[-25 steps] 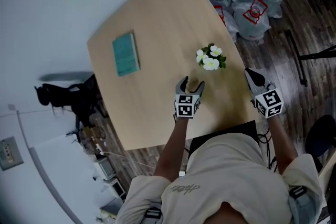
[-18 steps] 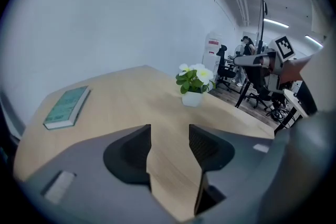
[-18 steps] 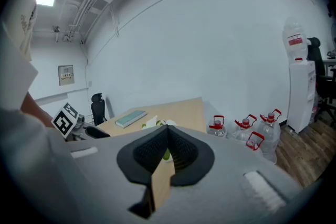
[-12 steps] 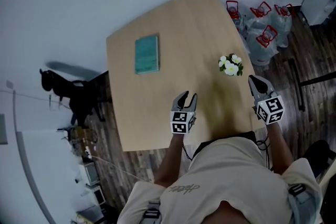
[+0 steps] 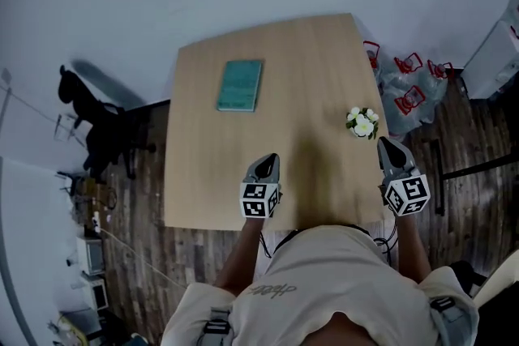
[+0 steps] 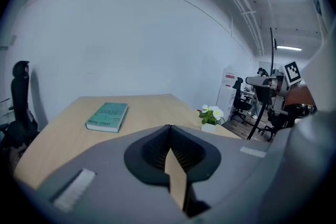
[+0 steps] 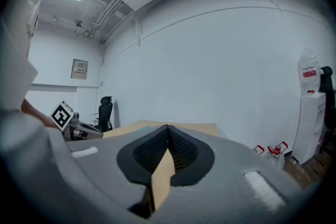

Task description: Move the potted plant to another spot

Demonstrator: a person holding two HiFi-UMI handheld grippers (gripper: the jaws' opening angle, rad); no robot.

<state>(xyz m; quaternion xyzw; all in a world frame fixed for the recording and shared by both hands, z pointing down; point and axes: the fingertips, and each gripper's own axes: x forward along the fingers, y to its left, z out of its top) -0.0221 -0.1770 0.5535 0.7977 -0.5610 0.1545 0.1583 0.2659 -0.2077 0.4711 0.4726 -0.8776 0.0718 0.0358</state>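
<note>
1. Head view: the plant stands upright on the table, near its right edge at 3 o'clock. A book lies at 11 o'clock. The left gripper and right gripper hover at the near edge, both closed and empty.
2. Left gripper view: jaws pressed together, nothing between them. The plant stands free at 1 o'clock.
3. Right gripper view: jaws together and empty, plant out of sight. Nothing holds the plant, so either it is already placed or the whole move remains.
</note>
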